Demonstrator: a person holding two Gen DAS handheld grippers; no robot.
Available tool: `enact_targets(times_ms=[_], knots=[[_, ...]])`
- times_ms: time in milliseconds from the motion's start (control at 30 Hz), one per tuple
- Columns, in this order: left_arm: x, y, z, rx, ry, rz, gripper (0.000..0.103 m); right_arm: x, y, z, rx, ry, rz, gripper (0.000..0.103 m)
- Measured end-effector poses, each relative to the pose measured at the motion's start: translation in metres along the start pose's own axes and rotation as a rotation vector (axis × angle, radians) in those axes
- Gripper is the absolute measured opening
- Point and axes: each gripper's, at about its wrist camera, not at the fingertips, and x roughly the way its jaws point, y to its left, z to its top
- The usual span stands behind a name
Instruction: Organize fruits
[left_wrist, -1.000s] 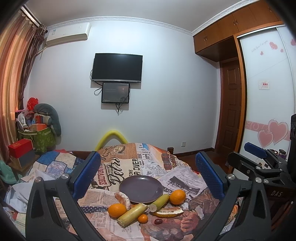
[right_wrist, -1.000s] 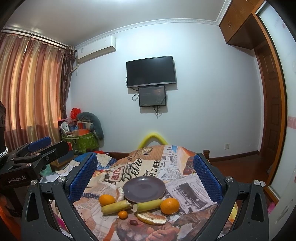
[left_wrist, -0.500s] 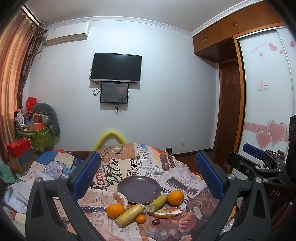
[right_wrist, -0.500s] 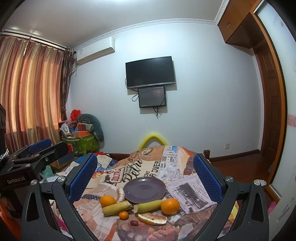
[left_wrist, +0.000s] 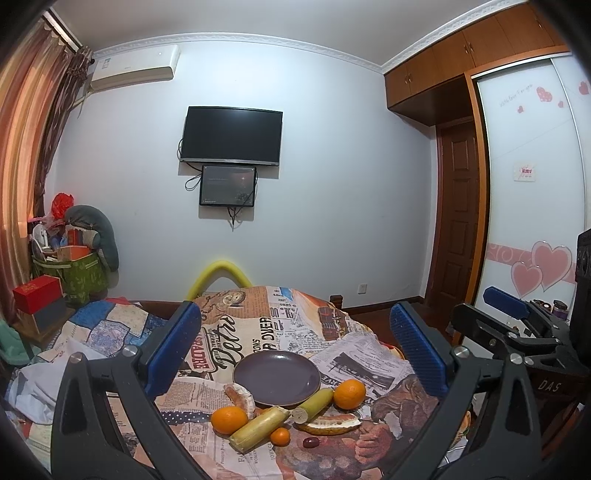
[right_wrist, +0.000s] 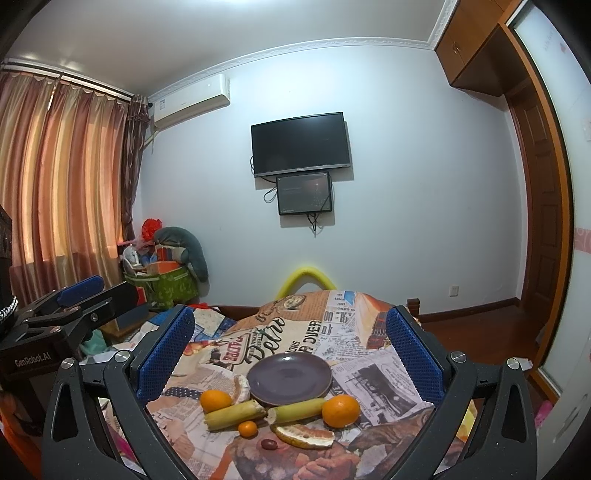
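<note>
**Fruit waiting, plate bare**

Our worktop (right_wrist: 369, 354), under a newsprint cloth, fills the lower centre of both views. On it the purple plate (right_wrist: 290, 376) sits empty, with two oranges (right_wrist: 340, 410), cane pieces (right_wrist: 236, 413), peel and a small tangerine (right_wrist: 247, 429) just below it. Both tongs, left (left_wrist: 295, 350) and right (right_wrist: 290, 350), hang wide open, holding nothing. We judge nothing is sorted yet; next we lower one pair over a fruit.
</note>
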Motion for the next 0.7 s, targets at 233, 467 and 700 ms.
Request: enact_targets(times_ms=[233,467,700], knots=[[0.000,-0.001,0.000,0.001,0.002,0.002,0.103,0.000,0.000,0.000,0.000,0.001,-0.001,0.103],[0.002,0.000,-0.001,0.001,0.011,0.003,0.103,0.001,-0.001,-0.001,0.003,0.005,0.001,0.103],[0.022,0.011,-0.008,0.011,0.060,-0.003,0.103,0.018,-0.006,-0.009,-0.003,0.059,-0.018,0.103]])
